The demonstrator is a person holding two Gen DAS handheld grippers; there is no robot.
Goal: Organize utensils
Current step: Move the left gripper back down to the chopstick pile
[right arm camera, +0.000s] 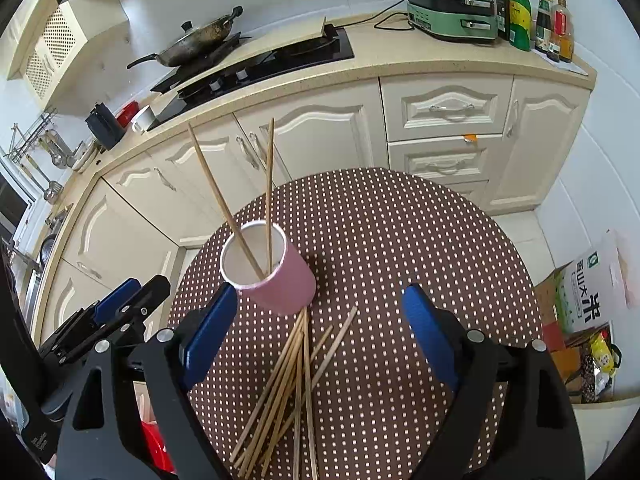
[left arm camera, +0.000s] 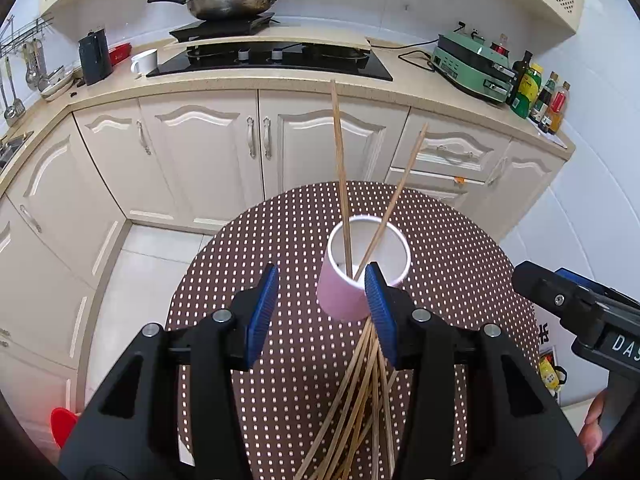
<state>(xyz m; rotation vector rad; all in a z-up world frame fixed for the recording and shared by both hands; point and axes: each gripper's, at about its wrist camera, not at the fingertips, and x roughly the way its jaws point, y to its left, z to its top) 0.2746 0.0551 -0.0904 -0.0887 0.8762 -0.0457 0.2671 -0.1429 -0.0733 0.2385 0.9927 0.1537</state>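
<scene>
Both grippers, left (left arm camera: 322, 312) and right (right arm camera: 320, 338), gape empty; clumsy grabbing at sticks (right arm camera: 288, 392) could nudge and topple the light cup (right arm camera: 276, 276)

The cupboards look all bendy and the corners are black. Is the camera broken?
No, it is the round fisheye lens. In the left wrist view the cupboard doors bow outward and the corners go black; in the right wrist view the counter edge curves the same way. Both are sharp and evenly lit, with the pink cup and sticks clear.
</scene>
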